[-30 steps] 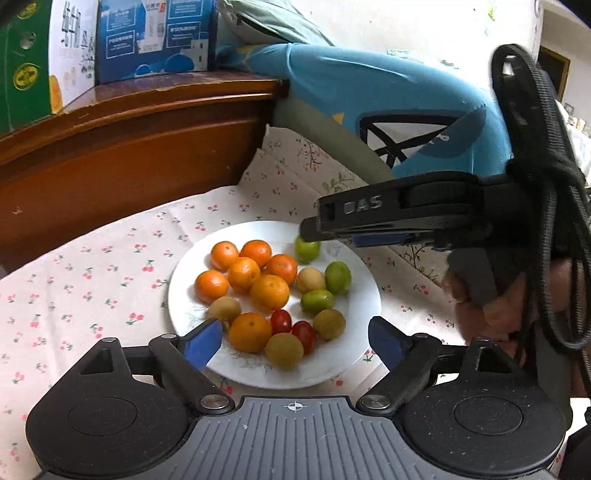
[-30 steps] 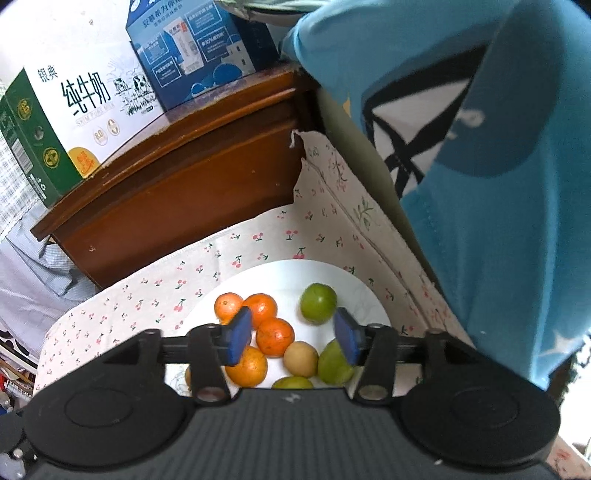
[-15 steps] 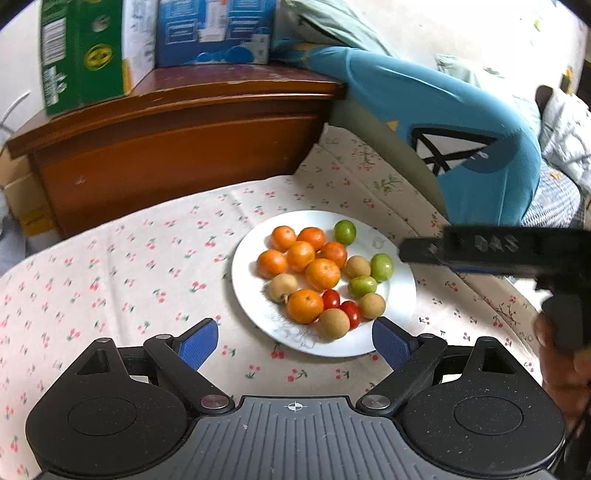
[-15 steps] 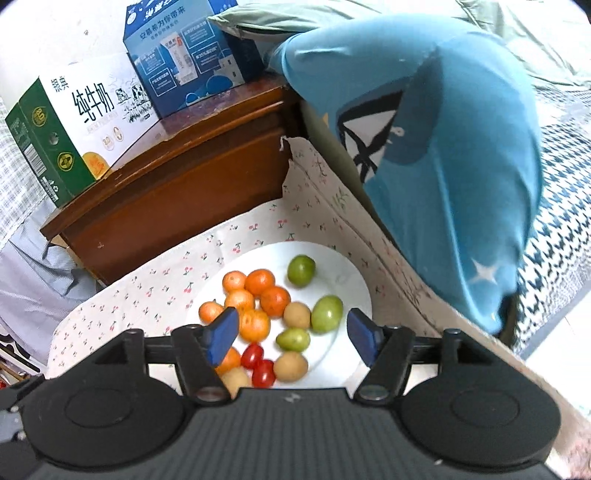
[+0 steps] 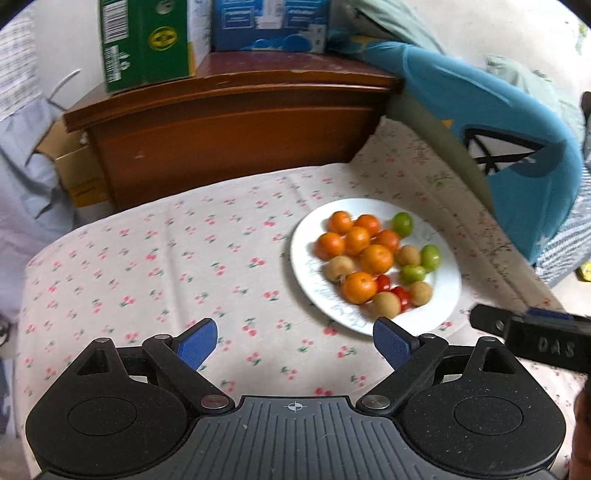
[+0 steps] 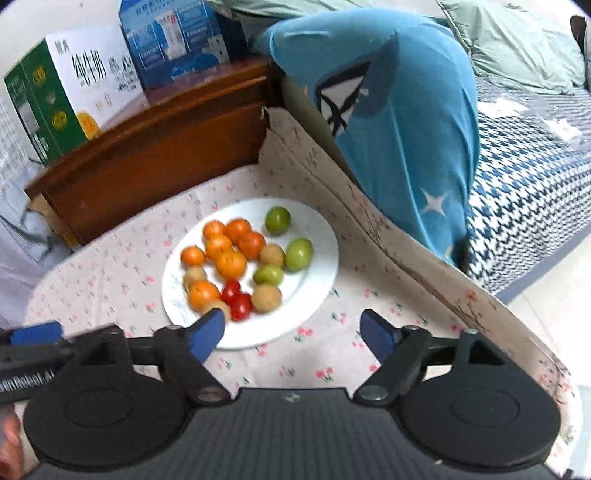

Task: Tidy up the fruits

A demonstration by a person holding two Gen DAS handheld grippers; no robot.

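A white plate [image 5: 448, 291] [image 6: 321, 273] on the cherry-print tablecloth holds grouped fruit: several oranges [image 5: 375, 258] [image 6: 231, 264], three green fruits [image 5: 430, 257] [image 6: 298, 253], two red tomatoes [image 5: 383, 282] [image 6: 236, 297] and several tan round fruits [image 5: 386, 304] [image 6: 266, 297]. My left gripper [image 5: 294, 341] is open and empty, above the cloth left of and in front of the plate. My right gripper [image 6: 293, 328] is open and empty, just in front of the plate; it also shows in the left wrist view [image 5: 535, 341].
A wooden cabinet [image 5: 229, 122] [image 6: 155, 147] stands behind the table with a green carton [image 5: 147, 40] [image 6: 55, 96] and a blue carton [image 5: 269, 22] [image 6: 177, 40] on top. A blue cushion [image 5: 498, 140] [image 6: 399, 103] rises to the right beside a bed [image 6: 535, 177].
Both grippers have pulled back and up from the plate. The right gripper has opened wider and left the green fruit on the plate. The left view has swung leftward.
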